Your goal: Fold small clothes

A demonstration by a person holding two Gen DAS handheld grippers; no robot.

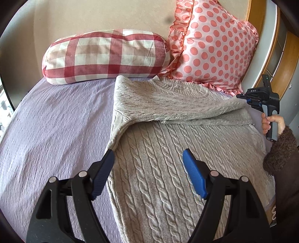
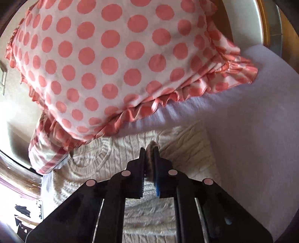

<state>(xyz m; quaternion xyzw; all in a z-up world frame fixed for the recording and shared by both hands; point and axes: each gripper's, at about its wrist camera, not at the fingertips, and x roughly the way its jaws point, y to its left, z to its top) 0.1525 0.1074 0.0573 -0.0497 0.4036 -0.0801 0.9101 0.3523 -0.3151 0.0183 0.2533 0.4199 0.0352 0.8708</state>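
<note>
A grey cable-knit sweater (image 1: 168, 149) lies on the lilac bedspread (image 1: 56, 121), its collar toward the pillows and its top part folded across the body. My left gripper (image 1: 148, 155) is open just above the sweater's body; its left finger (image 1: 104, 168) touches the sweater's left edge. My right gripper (image 2: 149, 149) is shut on a bunch of the sweater's knit (image 2: 186, 149) near the collar. In the left wrist view the right gripper (image 1: 243, 97) holds the sweater's right edge, lifted a little off the bed.
A red-and-white checked bolster (image 1: 104, 56) and a pink polka-dot frilled pillow (image 1: 214, 43) lean on the beige headboard (image 1: 112, 15) behind the sweater. The polka-dot pillow (image 2: 112, 65) is close above my right gripper. A wooden frame (image 1: 286, 61) stands at the right.
</note>
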